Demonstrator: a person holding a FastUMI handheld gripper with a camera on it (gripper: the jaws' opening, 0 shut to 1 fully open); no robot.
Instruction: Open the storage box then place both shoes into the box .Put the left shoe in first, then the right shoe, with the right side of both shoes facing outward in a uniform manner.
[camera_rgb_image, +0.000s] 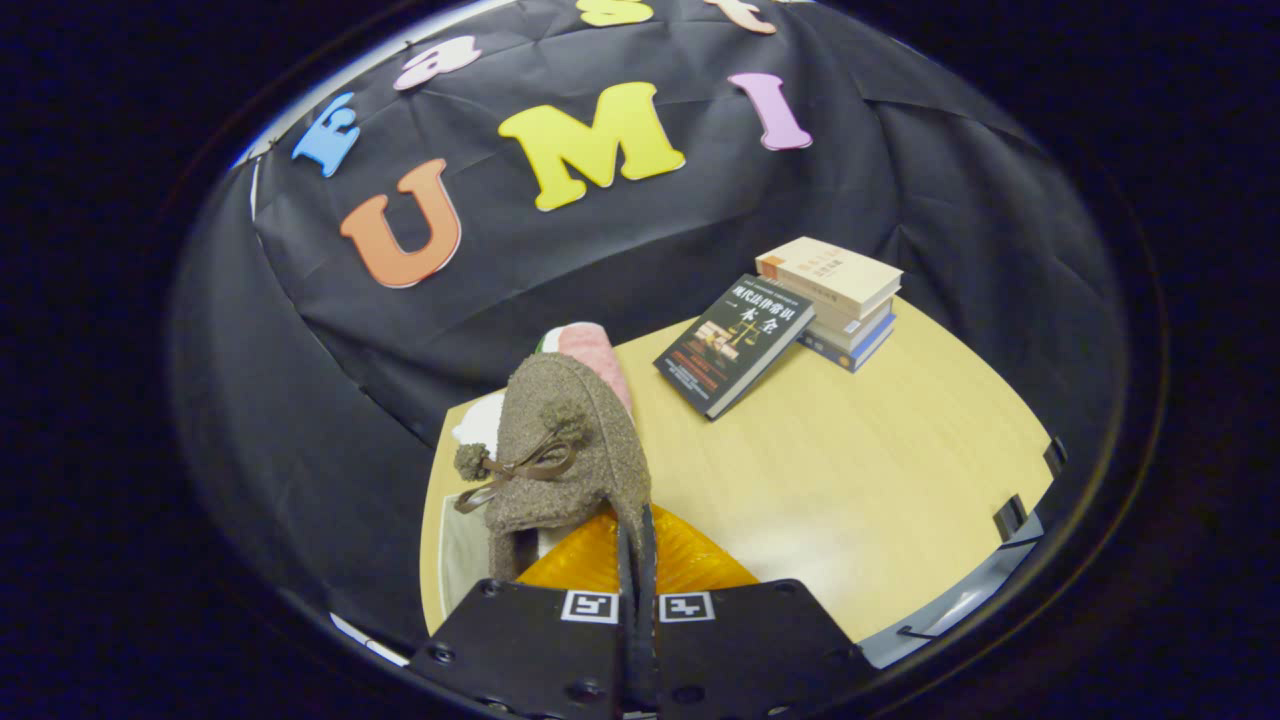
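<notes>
The gripper view shows the tongs (637, 560) nearly closed, pinching the thin rim of a brown woolly slipper-shoe with a bow and pompom (565, 450), which hangs lifted above the pale wooden table (850, 470) just ahead of the fingers. A pink-lined second shoe (597, 350) lies just beyond it. With so narrow a hold, I judge the shoe could twist or slip, spoiling which side faces outward.

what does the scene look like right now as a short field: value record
tool: fingers closed on the collar edge of the brown shoe
brown shoe: fuzzy, bow with pompoms, lifted just ahead of the fingers
pink shoe: partly hidden beyond the brown shoe
table: light wood
black book: lying flat beyond the shoes
book stack: beside the black book
storage box: cannot tell
</notes>
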